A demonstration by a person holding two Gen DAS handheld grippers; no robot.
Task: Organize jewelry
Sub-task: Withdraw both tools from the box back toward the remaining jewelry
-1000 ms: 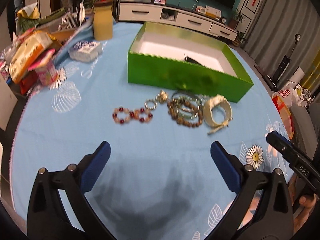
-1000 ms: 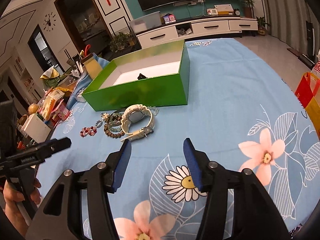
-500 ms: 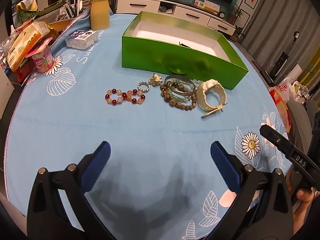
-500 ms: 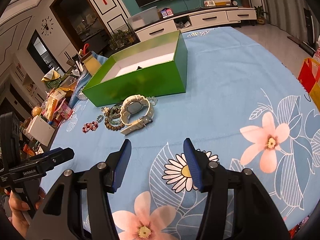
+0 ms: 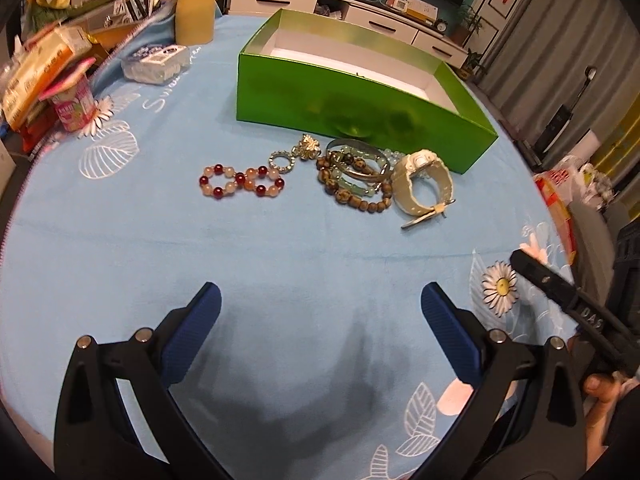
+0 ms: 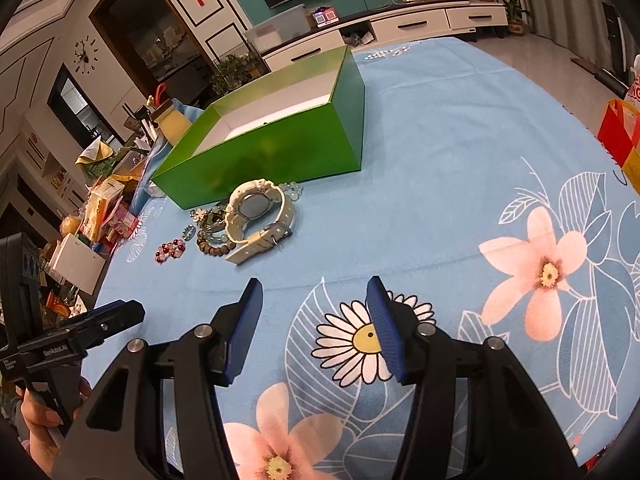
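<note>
A green open box with a white inside stands on the blue flowered tablecloth. In front of it lie a red and pink bead bracelet, a small ring and gold brooch, a heap of brown bead bracelets and bangles, and a cream watch. My left gripper is open and empty, well short of the jewelry. My right gripper is open and empty, below the watch.
Snack packets, a pink cup, a clear packet and a yellow jar crowd the table's left side. A TV cabinet stands beyond the table. Red bags sit off the right edge.
Both grippers have shifted a little relative to the jewelry and box; the left wrist view has pulled back slightly. Both stay open and empty. The jewelry has not moved.
</note>
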